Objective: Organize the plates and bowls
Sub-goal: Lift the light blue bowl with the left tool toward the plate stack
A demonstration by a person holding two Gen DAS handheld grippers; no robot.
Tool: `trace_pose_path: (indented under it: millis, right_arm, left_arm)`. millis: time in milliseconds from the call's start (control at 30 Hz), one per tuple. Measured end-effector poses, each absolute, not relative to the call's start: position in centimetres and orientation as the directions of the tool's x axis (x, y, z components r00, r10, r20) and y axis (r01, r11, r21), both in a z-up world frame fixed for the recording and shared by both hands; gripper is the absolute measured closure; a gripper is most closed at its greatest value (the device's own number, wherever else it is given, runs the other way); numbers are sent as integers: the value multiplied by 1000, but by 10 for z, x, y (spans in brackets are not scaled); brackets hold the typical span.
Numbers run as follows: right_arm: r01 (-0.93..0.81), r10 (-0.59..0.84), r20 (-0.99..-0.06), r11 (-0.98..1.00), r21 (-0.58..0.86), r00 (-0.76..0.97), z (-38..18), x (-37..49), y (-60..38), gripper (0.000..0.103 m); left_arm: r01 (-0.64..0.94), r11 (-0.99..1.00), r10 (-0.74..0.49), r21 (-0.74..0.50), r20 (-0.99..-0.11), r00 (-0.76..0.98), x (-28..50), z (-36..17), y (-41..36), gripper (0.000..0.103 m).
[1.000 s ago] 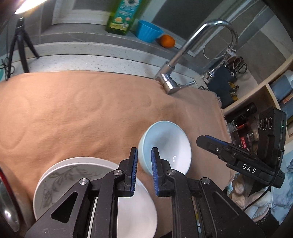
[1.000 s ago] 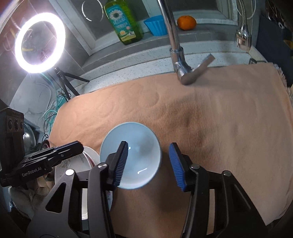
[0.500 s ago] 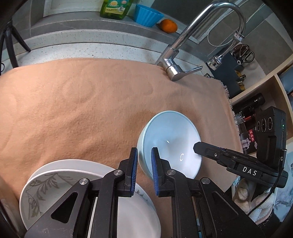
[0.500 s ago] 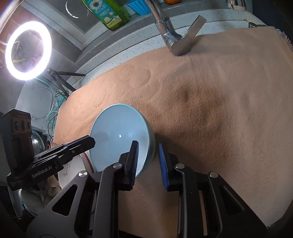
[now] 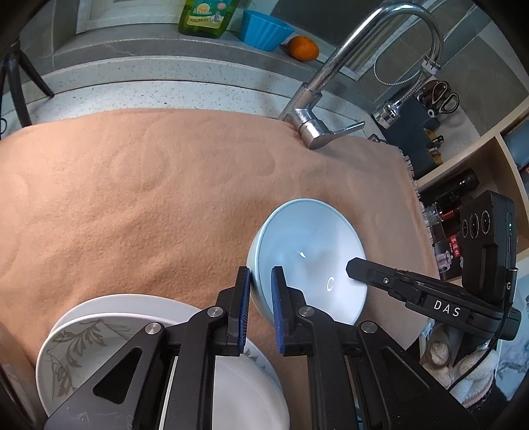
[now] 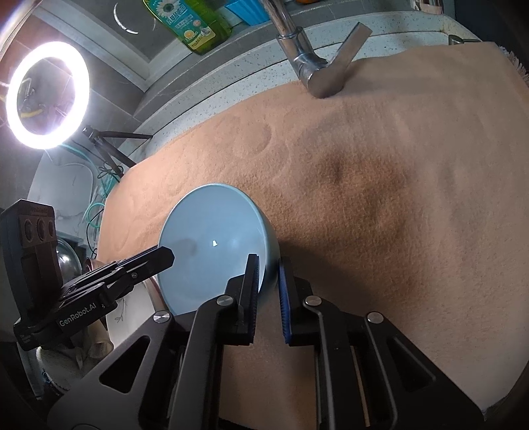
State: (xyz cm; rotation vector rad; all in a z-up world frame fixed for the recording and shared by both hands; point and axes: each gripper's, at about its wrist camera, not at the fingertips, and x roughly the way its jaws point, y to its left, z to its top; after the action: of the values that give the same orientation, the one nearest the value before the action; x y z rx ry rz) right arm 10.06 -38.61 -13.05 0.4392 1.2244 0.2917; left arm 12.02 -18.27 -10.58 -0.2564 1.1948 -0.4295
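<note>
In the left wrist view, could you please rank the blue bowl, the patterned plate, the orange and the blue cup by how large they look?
1. Patterned plate, largest, though partly hidden and nearest the camera.
2. Blue bowl.
3. Blue cup.
4. Orange, smallest.
The cup and orange sit far back on the ledge, so they look smaller than they are.

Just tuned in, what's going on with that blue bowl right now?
A person is working with two handheld grippers over the tan cloth. Both are clamped on the rim of the light blue bowl: the left gripper on its left edge, the right gripper on the opposite edge. The stacked plates sit just beside it, untouched.
</note>
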Motion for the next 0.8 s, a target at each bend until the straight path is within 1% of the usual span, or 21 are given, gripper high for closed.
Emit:
trace_pose_path:
  millis: [200, 433, 800]
  right_arm:
    - [-22, 456, -822, 878, 478, 341, -108, 103, -375, 92]
    - [-104, 485, -800, 870, 481, 354, -79, 107, -338, 92]
    - [-272, 559, -764, 828, 491, 322, -48, 107, -251, 92]
  left_arm:
    - [180, 890, -456, -419, -820, 347, 113, -87, -168, 92]
    - [157, 898, -437, -412, -787, 436, 100, -55, -136, 92]
    - [42, 905, -379, -423, -759, 530, 64, -29, -57, 92]
